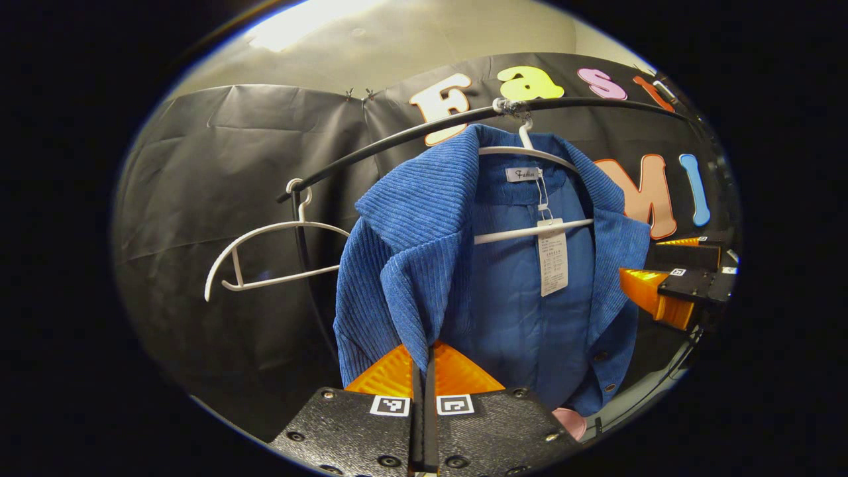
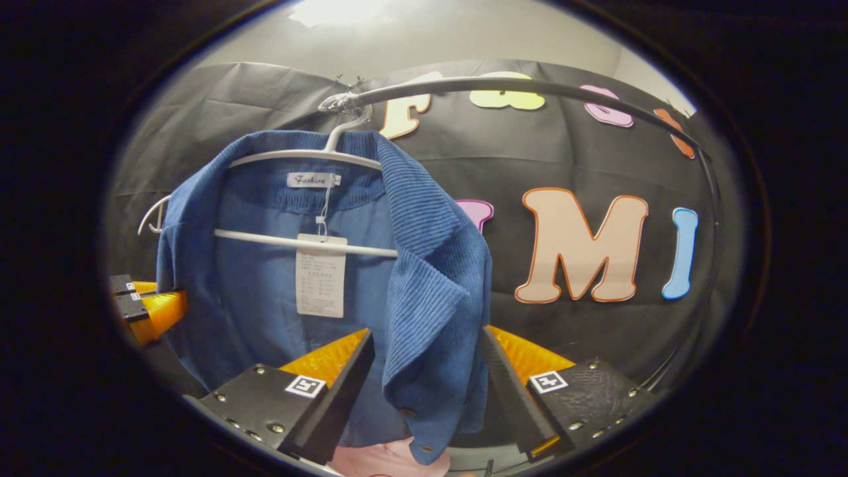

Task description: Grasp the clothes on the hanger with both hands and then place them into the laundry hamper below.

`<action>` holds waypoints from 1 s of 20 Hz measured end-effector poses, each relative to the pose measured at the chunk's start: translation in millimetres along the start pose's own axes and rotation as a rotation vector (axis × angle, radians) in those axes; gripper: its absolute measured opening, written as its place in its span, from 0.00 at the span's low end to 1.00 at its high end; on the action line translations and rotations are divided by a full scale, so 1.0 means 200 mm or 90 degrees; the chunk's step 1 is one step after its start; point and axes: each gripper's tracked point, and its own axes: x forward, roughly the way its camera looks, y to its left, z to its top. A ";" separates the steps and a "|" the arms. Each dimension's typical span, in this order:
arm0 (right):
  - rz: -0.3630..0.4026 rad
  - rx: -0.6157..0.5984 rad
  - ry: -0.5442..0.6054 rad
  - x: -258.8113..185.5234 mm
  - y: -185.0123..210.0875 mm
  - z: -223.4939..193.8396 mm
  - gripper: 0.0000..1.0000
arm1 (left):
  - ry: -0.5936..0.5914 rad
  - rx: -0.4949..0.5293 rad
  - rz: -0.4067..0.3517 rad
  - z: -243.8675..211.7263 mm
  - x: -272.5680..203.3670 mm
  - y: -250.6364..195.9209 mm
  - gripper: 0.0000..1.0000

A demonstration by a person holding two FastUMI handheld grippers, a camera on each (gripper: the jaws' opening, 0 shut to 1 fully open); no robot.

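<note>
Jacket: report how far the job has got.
Done: the left gripper has pinched one front edge of the jacket. In hand: the right gripper is open around the other edge, not yet closed. Left: lift the jacket off the hanger and put it in the hamper below.

The jacket (image 2: 278,278) hangs from the rail (image 2: 517,85) and blocks the middle. Beside it in the right gripper view, under the rail, there is open room up to the wall. An empty hanger (image 1: 265,255) hangs on its other side.
</note>
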 end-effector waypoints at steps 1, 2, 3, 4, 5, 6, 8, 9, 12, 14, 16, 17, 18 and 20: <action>-0.001 -0.005 0.001 0.01 0.00 -0.01 0.94 | -0.001 0.000 0.000 0.00 0.00 0.00 0.01; -0.003 -0.009 0.005 0.03 -0.01 -0.02 0.94 | -0.001 0.001 -0.001 0.00 -0.01 0.00 0.01; -0.006 -0.009 0.009 0.04 -0.02 -0.03 0.94 | 0.000 0.002 -0.002 0.00 -0.01 0.00 0.02; -0.008 -0.007 0.011 0.05 -0.02 -0.04 0.94 | -0.001 0.004 -0.002 0.00 -0.01 0.00 0.02; -0.010 -0.004 0.012 0.06 -0.03 -0.05 0.96 | 0.000 0.007 -0.004 0.00 -0.01 0.00 0.01; -0.010 -0.001 0.015 0.07 -0.03 -0.06 0.94 | 0.000 0.008 -0.004 0.01 -0.02 0.00 0.02; -0.012 0.004 0.020 0.09 -0.04 -0.07 0.94 | 0.001 0.010 -0.006 0.01 -0.02 0.00 0.02; -0.010 0.005 0.022 0.09 -0.04 -0.08 0.96 | 0.000 0.009 -0.006 0.01 -0.02 0.00 0.02; -0.004 0.005 0.032 0.11 -0.03 -0.10 0.84 | 0.004 0.008 -0.004 0.01 -0.03 0.00 0.02; -0.006 0.010 0.037 0.11 -0.03 -0.11 0.61 | 0.001 0.007 -0.001 0.02 -0.04 0.01 0.02; -0.006 0.018 0.041 0.11 -0.03 -0.12 0.43 | 0.000 0.009 0.000 0.03 -0.05 0.01 0.01; -0.012 0.018 0.041 0.10 -0.05 -0.11 0.36 | -0.001 0.010 0.001 0.03 -0.06 0.01 0.02; -0.012 0.018 0.044 0.11 -0.04 -0.12 0.30 | -0.002 0.010 0.001 0.04 -0.06 0.02 0.02; -0.044 0.004 0.042 0.08 -0.11 -0.10 0.33 | -0.007 0.010 0.000 0.05 -0.07 0.02 0.02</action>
